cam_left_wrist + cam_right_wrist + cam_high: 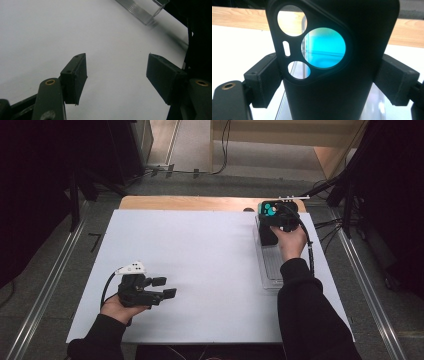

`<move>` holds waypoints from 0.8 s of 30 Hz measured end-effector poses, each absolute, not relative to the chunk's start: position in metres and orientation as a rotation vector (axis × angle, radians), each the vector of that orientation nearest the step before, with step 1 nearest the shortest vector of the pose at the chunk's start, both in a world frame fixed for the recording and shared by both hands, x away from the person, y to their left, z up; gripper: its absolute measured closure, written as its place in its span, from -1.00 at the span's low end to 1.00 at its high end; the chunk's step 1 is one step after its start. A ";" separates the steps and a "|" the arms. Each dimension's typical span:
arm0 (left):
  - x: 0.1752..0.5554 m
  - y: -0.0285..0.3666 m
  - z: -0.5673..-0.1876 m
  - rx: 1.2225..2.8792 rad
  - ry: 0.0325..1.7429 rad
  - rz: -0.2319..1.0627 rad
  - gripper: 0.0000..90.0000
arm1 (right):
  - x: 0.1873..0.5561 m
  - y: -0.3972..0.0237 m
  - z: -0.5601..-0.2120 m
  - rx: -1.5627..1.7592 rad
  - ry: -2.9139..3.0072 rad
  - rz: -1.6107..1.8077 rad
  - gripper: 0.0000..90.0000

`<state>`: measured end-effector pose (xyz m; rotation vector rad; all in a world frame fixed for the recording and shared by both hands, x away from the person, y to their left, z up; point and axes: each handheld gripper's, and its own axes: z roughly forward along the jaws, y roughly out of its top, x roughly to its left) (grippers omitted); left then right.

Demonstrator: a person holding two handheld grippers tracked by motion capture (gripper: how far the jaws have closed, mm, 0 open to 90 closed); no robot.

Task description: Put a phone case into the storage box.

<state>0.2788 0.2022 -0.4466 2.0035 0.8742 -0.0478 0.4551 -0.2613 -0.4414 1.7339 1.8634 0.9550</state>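
Phone case (332,75), black w/ cutouts, sits at approx 2 o'clock on the white surface (200,265), pinched by right gripper (274,216) fingers (264,80) above a clear tray (270,265). Left gripper (165,287) at 8 o'clock, fingers (75,77) spread, nothing between.

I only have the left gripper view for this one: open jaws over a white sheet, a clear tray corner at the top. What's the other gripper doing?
Observer: The right gripper is shut on a black phone case, one pad on each long edge.
Operator: Where is that relative to the tray?
Observer: In the high view the case is at the far end of the clear tray, on the table's right side; I cannot tell whether it touches the tray.
Operator: Which end of the case is up?
Observer: The right gripper view shows the camera cut-outs at the end away from the hand.
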 end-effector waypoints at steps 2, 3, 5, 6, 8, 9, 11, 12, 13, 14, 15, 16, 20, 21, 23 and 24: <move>0.279 0.202 -0.447 2.003 0.876 -0.049 -0.26 | 0.458 -0.260 -0.444 1.728 1.850 0.953 -0.75; 0.279 0.201 -0.447 2.007 0.872 -0.050 -0.26 | 0.459 -0.260 -0.446 1.729 1.846 0.955 -0.75; 0.279 0.201 -0.447 2.010 0.868 -0.052 -0.26 | 0.462 -0.260 -0.449 1.736 1.837 0.970 -0.76; 0.279 0.200 -0.448 2.006 0.869 -0.056 -0.26 | 0.463 -0.259 -0.451 1.733 1.841 0.963 -0.76; 0.280 0.200 -0.449 2.001 0.876 -0.058 -0.26 | 0.466 -0.259 -0.453 1.731 1.851 0.954 -0.79; 0.281 0.201 -0.449 2.000 0.878 -0.064 -0.26 | 0.466 -0.258 -0.453 1.726 1.859 0.954 -0.81; 0.284 0.201 -0.451 1.995 0.879 -0.072 -0.26 | 0.467 -0.259 -0.453 1.730 1.861 0.959 -0.81; 0.284 0.202 -0.452 1.994 0.887 -0.074 -0.26 | 0.467 -0.259 -0.452 1.727 1.871 0.951 -0.81; 0.285 0.202 -0.452 1.992 0.893 -0.074 -0.26 | 0.467 -0.260 -0.452 1.729 1.876 0.947 -0.84; 0.285 0.203 -0.453 1.994 0.895 -0.075 -0.26 | 0.466 -0.261 -0.451 1.734 1.879 0.954 -0.93; 0.286 0.203 -0.453 1.997 0.894 -0.072 -0.26 | 0.465 -0.261 -0.449 1.739 1.878 0.957 -0.99; 0.286 0.203 -0.452 1.992 0.896 -0.072 -0.26 | 0.464 -0.262 -0.447 1.733 1.877 0.960 -0.99; 0.286 0.204 -0.452 1.988 0.897 -0.070 -0.26 | 0.453 -0.260 -0.432 1.686 1.896 0.967 -0.99; 0.286 0.204 -0.452 1.989 0.897 -0.068 -0.26 | 0.450 -0.258 -0.428 1.678 1.901 0.977 -0.99; 0.286 0.204 -0.451 1.993 0.897 -0.066 -0.26 | 0.442 -0.255 -0.419 1.662 1.918 0.990 -0.99; 0.286 0.204 -0.451 1.995 0.896 -0.064 -0.26 | 0.438 -0.252 -0.415 1.644 1.937 1.007 -0.99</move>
